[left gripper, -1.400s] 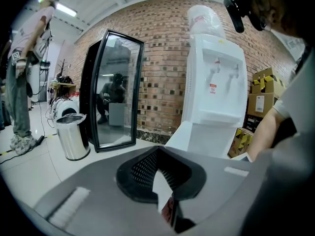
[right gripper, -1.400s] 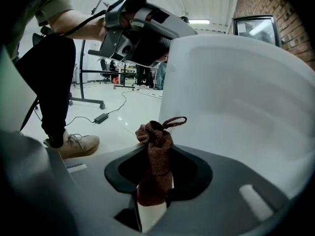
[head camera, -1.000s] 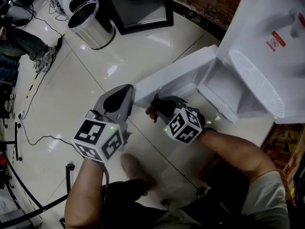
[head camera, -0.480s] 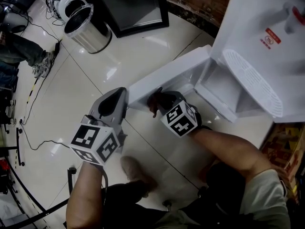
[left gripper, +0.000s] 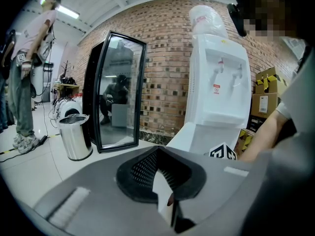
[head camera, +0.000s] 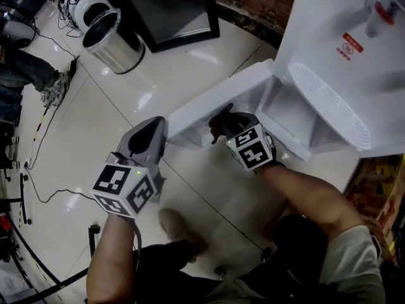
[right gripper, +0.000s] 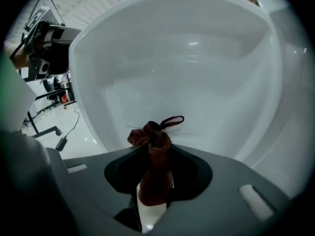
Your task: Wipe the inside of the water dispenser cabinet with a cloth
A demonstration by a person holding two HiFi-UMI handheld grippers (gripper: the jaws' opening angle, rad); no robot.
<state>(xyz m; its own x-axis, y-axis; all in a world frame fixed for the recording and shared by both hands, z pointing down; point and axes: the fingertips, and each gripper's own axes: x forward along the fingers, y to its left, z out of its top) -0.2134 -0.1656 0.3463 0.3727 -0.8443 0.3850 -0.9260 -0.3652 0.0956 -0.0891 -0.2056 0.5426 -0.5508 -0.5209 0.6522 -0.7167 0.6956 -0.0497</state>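
The white water dispenser (head camera: 354, 37) stands at the right with its lower cabinet (head camera: 297, 116) open. Its door (head camera: 215, 103) swings out to the left. My right gripper (head camera: 223, 124) is at the inner face of the door, close to the cabinet mouth, shut on a bunched brown cloth (right gripper: 153, 149). In the right gripper view the cloth's loop pokes toward the door's white recessed inner face (right gripper: 197, 68). My left gripper (head camera: 157, 126) hangs just left of the door's outer end, shut with nothing in it (left gripper: 165, 200).
A steel trash can (head camera: 114, 37) and a black-framed glass panel (head camera: 171, 8) stand at the back left on the glossy tiled floor. Cables (head camera: 38, 138) run along the left. A standing person (left gripper: 24, 77) is at the far left. Cardboard boxes (head camera: 380, 189) sit right of the dispenser.
My right gripper has slid right along the door toward the cabinet and rolled, the cloth still in it. The left gripper has stayed in place.
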